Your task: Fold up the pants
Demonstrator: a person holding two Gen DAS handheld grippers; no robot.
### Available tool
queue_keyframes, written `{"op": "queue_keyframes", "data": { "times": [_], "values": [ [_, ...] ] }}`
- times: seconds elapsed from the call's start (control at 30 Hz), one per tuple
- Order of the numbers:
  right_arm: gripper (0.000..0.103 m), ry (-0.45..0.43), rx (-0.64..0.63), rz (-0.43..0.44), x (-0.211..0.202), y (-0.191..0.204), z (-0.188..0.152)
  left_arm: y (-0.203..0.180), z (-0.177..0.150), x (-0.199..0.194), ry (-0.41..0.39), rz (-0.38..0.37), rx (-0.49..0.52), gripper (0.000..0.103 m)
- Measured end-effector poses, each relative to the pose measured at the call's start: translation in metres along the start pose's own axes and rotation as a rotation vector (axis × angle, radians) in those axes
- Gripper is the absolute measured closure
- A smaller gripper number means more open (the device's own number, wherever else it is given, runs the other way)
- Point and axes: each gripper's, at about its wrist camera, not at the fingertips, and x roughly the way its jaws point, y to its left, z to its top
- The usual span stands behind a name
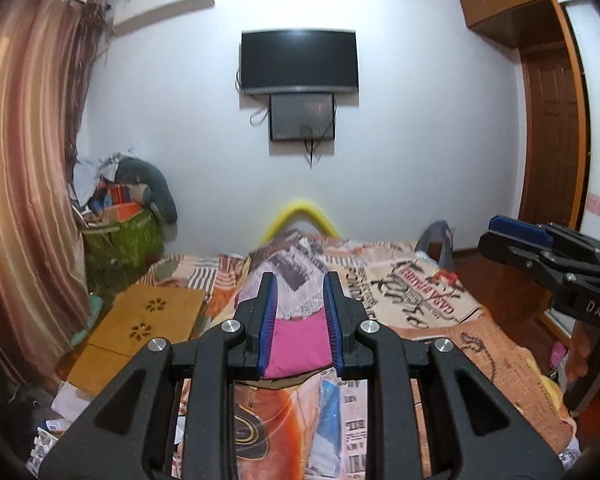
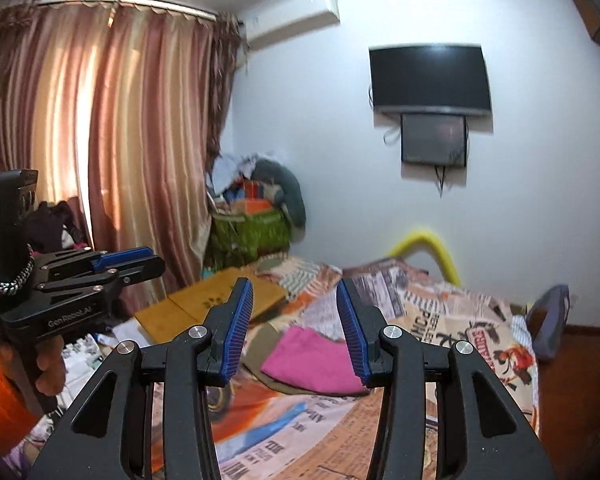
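Folded pink pants [image 1: 298, 346] lie on the bed on top of an olive-brown garment [image 1: 288, 383], and show in the right wrist view [image 2: 314, 360] too. My left gripper [image 1: 300, 284] is open and empty, held above the bed with the pants seen between its fingers. My right gripper [image 2: 296, 288] is open and empty, raised above the bed, with the pink pants below and between its fingers. Each gripper shows in the other's view: the right one [image 1: 516, 236] at the right edge, the left one [image 2: 128, 258] at the left.
The bed [image 1: 440, 300] has a newspaper-print cover. A wooden lap table [image 1: 140, 332] lies on its left side. A green basket of clutter [image 1: 120, 240] and curtains [image 1: 24, 200] stand at the left. A TV [image 1: 299, 62] hangs on the far wall; a grey bag [image 2: 550, 328] is beside the bed.
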Motion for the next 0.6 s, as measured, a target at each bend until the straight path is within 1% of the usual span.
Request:
{"op": "queue_keyframes", "data": {
  "times": [0.03, 0.07, 0.1, 0.13, 0.17, 0.2, 0.27, 0.33, 0.37, 0.4, 0.43, 0.5, 0.6],
  "values": [
    [0.063, -0.016, -0.001, -0.003, -0.005, 0.004, -0.001, -0.003, -0.001, -0.009, -0.014, 0.002, -0.003, 0.079],
    [0.063, -0.034, -0.002, -0.013, -0.011, 0.009, -0.002, -0.005, -0.002, -0.018, -0.027, 0.005, -0.002, 0.074],
    [0.062, -0.046, -0.005, -0.018, -0.015, 0.012, -0.002, -0.006, -0.004, -0.023, -0.037, 0.002, -0.006, 0.067],
    [0.06, -0.059, -0.005, -0.021, -0.019, 0.016, -0.003, -0.006, -0.005, -0.028, -0.049, -0.005, -0.02, 0.062],
    [0.053, -0.074, 0.002, -0.026, -0.023, 0.019, -0.005, -0.005, -0.007, -0.035, -0.059, -0.014, -0.036, 0.057],
    [0.047, -0.089, 0.011, -0.03, -0.026, 0.021, -0.007, -0.005, -0.009, -0.04, -0.068, -0.016, -0.047, 0.057],
    [0.044, -0.094, 0.015, -0.032, -0.028, 0.023, -0.009, -0.005, -0.013, -0.049, -0.078, -0.009, -0.056, 0.055],
    [0.034, -0.095, 0.016, -0.042, -0.03, 0.027, -0.011, -0.005, -0.015, -0.058, -0.089, -0.004, -0.063, 0.049],
    [0.024, -0.098, 0.017, -0.05, -0.031, 0.029, -0.011, -0.005, -0.017, -0.061, -0.095, -0.005, -0.068, 0.042],
    [0.019, -0.102, 0.019, -0.056, -0.033, 0.03, -0.012, -0.005, -0.018, -0.064, -0.1, -0.003, -0.071, 0.034],
    [0.019, -0.105, 0.02, -0.063, -0.034, 0.031, -0.013, -0.005, -0.018, -0.066, -0.103, 0.0, -0.074, 0.031],
    [0.013, -0.103, 0.027, -0.068, -0.036, 0.033, -0.013, -0.004, -0.019, -0.069, -0.108, 0.002, -0.076, 0.018],
    [0.004, -0.111, 0.045, -0.079, -0.037, 0.032, -0.014, -0.008, -0.021, -0.076, -0.12, 0.017, -0.062, 0.013]
  ]
}}
